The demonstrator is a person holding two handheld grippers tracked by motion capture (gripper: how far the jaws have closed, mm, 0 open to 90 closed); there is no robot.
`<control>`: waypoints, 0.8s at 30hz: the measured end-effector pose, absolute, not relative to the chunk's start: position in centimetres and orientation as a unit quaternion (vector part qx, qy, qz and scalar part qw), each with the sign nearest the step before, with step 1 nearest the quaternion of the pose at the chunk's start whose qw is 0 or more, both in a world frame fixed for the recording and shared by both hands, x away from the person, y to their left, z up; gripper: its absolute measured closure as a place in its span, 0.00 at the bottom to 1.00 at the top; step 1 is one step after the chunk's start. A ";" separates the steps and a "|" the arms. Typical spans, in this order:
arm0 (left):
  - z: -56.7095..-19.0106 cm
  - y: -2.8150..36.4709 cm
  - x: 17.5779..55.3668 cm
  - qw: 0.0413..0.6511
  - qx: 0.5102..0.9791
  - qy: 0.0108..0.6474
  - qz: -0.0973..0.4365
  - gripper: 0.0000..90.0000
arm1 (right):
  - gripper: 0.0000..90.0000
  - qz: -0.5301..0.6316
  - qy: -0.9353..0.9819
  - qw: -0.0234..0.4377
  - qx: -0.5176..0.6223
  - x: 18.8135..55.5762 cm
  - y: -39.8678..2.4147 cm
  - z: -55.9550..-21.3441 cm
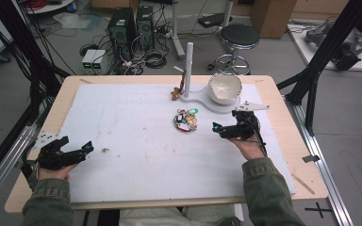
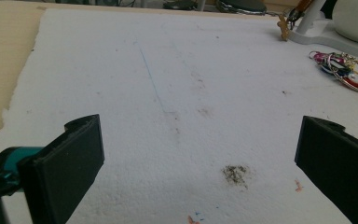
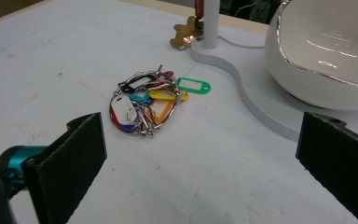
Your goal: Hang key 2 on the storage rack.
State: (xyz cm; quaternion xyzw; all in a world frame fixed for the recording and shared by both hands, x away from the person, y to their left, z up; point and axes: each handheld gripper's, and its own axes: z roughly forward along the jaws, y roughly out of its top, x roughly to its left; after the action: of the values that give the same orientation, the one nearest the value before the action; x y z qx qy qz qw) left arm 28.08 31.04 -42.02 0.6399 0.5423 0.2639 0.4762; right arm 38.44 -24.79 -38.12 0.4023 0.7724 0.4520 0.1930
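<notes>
Key bunch (image 3: pixel 144 105): a tangle of rings and coloured tags is seen lying on the white surface (image 1: pixel 132 141), just beside the stand base (image 3: pixel 242 88) and near the bowl (image 1: pixel 225 88).
Right hand-held gripper (image 1: pixel 224 130): held close to the bunch, jaws spread wide, nothing gripped.
Left hand-held gripper (image 1: pixel 78 151): kept well apart at the near left, jaws wide, empty.
Risk: a single tag could be pinched, so the bunch may swing, slip or snag.
Risk: the bowl or stand could be knocked by a wide jaw.
</notes>
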 end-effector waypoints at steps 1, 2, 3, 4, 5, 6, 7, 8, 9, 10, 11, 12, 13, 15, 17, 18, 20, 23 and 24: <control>-42.1 31.0 28.1 0.476 0.640 0.543 0.263 0.02 | 0.01 0.447 0.777 0.191 0.400 38.7 -24.6 -38.0; -42.1 31.0 28.1 0.476 0.640 0.543 0.262 0.02 | 0.01 0.442 0.782 0.189 0.397 38.9 -24.3 -37.9; -42.1 31.0 28.1 0.476 0.641 0.542 0.262 0.02 | 0.01 0.439 0.786 0.185 0.395 39.1 -24.1 -37.8; -42.1 31.0 28.1 0.477 0.641 0.541 0.262 0.02 | 0.01 0.435 0.790 0.182 0.392 39.4 -23.9 -37.8; -42.1 31.0 28.1 0.478 0.642 0.540 0.261 0.02 | 0.01 0.431 0.793 0.180 0.390 39.6 -23.7 -37.7; -42.1 31.0 28.2 0.476 0.644 0.540 0.260 0.02 | 0.01 0.429 0.796 0.177 0.389 39.9 -23.4 -37.6; -42.1 31.0 28.2 0.474 0.645 0.539 0.261 0.02 | 0.01 0.426 0.799 0.173 0.388 40.1 -23.2 -37.6; -42.2 30.9 28.2 0.473 0.646 0.539 0.261 0.02 | 0.01 0.423 0.802 0.170 0.387 40.4 -23.0 -37.6; -42.2 30.9 28.2 0.472 0.646 0.540 0.261 0.02 | 0.01 0.417 0.806 0.168 0.385 40.6 -22.7 -37.5; -42.2 30.9 28.2 0.473 0.647 0.538 0.261 0.02 | 0.01 0.416 0.808 0.167 0.382 40.8 -22.4 -37.6; -42.2 30.9 28.2 0.473 0.647 0.538 0.260 0.02 | 0.01 0.414 0.811 0.164 0.380 41.0 -22.2 -37.6; -42.2 30.8 28.2 0.474 0.647 0.538 0.260 0.02 | 0.01 0.411 0.813 0.161 0.379 41.2 -21.9 -37.7; -42.2 30.9 28.2 0.474 0.647 0.538 0.260 0.02 | 0.01 0.407 0.816 0.160 0.378 41.4 -21.7 -37.7; -42.2 30.9 28.2 0.474 0.647 0.538 0.260 0.02 | 0.01 0.404 0.819 0.155 0.378 41.7 -21.3 -37.9; -42.2 31.0 28.3 0.474 0.646 0.539 0.260 0.02 | 0.01 0.400 0.821 0.151 0.377 41.9 -21.0 -38.2; -42.2 31.0 28.3 0.473 0.647 0.538 0.260 0.02 | 0.01 0.398 0.822 0.150 0.379 42.0 -20.8 -38.3; -42.2 30.9 28.3 0.473 0.648 0.538 0.261 0.02 | 0.01 0.392 0.826 0.146 0.379 42.3 -20.4 -38.5; -42.2 30.9 28.3 0.472 0.648 0.537 0.261 0.02 | 0.01 0.385 0.831 0.142 0.376 42.7 -19.7 -38.8; -42.2 30.9 28.3 0.472 0.648 0.537 0.261 0.02 | 0.01 0.382 0.834 0.140 0.374 42.9 -19.4 -38.9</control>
State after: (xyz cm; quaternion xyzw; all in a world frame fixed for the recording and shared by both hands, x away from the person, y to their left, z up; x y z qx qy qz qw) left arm 28.32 30.85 -42.22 0.6481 0.5375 0.2609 0.4722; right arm 42.85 -19.41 -38.87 0.3737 0.8337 0.3816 0.1404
